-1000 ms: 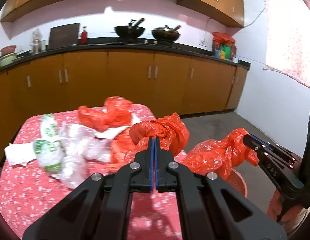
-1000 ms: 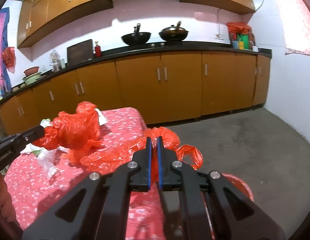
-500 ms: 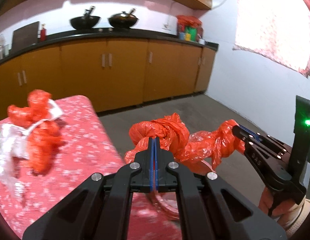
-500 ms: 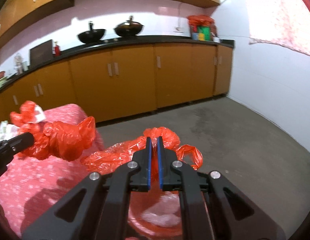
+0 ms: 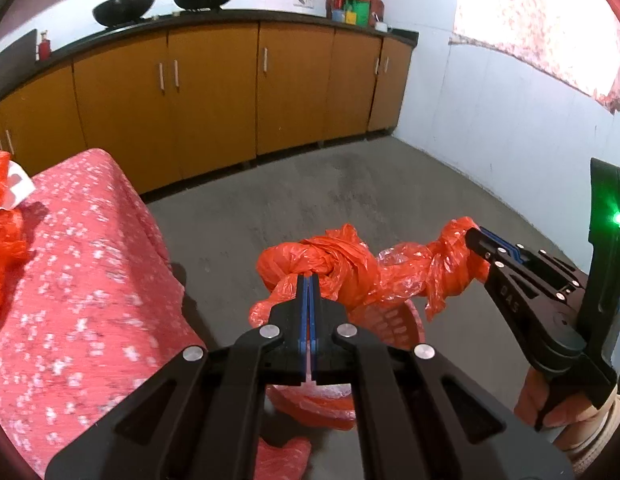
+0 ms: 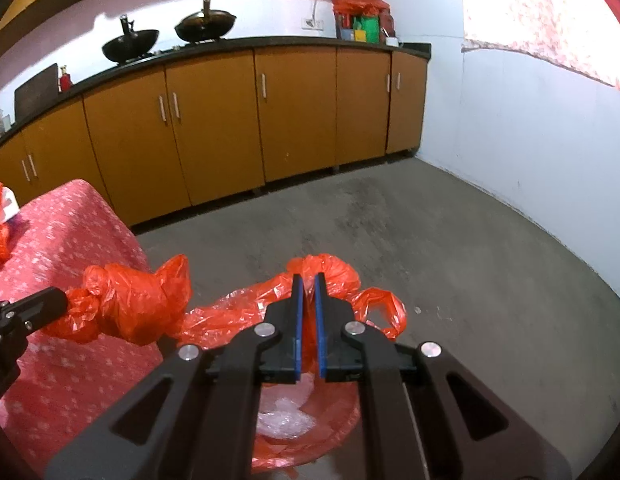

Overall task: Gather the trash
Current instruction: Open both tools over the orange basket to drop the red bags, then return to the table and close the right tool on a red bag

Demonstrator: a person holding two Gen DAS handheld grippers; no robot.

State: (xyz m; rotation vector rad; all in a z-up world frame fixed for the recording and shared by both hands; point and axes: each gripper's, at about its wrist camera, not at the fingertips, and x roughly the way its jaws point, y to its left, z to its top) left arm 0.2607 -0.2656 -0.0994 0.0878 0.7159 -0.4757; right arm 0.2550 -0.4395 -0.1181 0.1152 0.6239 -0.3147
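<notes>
A crumpled red plastic bag [image 5: 394, 270] hangs stretched between both grippers, beside the table and above a red bin [image 5: 394, 320] on the floor. My left gripper [image 5: 308, 278] is shut on the bag's knotted left end [image 6: 125, 304]. My right gripper [image 6: 308, 280] is shut on the other bunched end [image 6: 334, 270]; the left wrist view shows it at the right [image 5: 476, 238], held by a hand [image 5: 550, 404]. The bin carries a red liner [image 6: 334, 416] with clear plastic scraps [image 6: 283, 420] inside.
The table with the red flowered cloth [image 5: 89, 272] stands at the left, more red bags and white paper [image 5: 5, 200] at its far end. Orange cabinets [image 5: 213, 92] line the back, a white wall [image 5: 490, 120] the right. Grey floor [image 6: 450, 240] stretches between.
Both grippers have carried the red bag to the right off the table and downward, so it now hangs over the bin. Each stayed shut on its end.
</notes>
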